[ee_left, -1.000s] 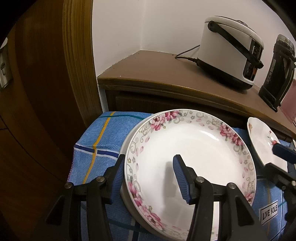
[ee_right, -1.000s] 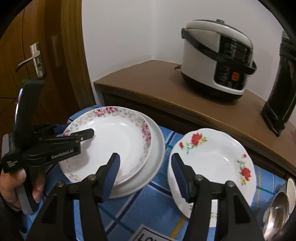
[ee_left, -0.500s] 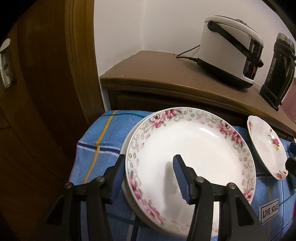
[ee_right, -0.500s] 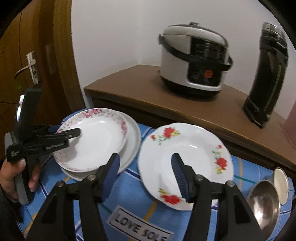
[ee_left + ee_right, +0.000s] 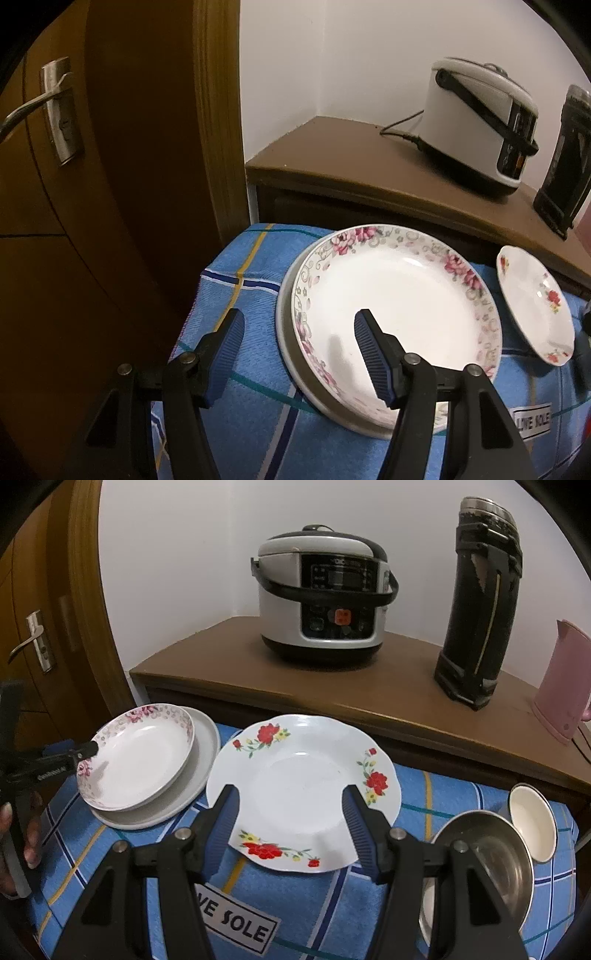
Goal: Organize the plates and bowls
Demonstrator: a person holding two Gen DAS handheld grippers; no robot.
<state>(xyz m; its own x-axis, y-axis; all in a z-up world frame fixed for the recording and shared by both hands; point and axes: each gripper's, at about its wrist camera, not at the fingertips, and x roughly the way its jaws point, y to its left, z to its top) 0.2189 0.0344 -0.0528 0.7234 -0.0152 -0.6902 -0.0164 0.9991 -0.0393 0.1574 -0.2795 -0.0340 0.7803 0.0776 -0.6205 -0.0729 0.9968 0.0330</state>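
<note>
White red-flowered plate (image 5: 303, 782) with scalloped rim.

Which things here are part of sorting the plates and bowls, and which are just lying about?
Part of the job:
pink-flowered plate
plain plate under it
red-flowered plate
steel bowl
small white bowl

Just lying about:
rice cooker
black flask
pink kettle

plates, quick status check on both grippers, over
Left gripper opening, fingers off the pink-flower plate, which sits stacked on a plain plate. Right gripper open over the red-flower plate, not gripping. Path clear.
</note>
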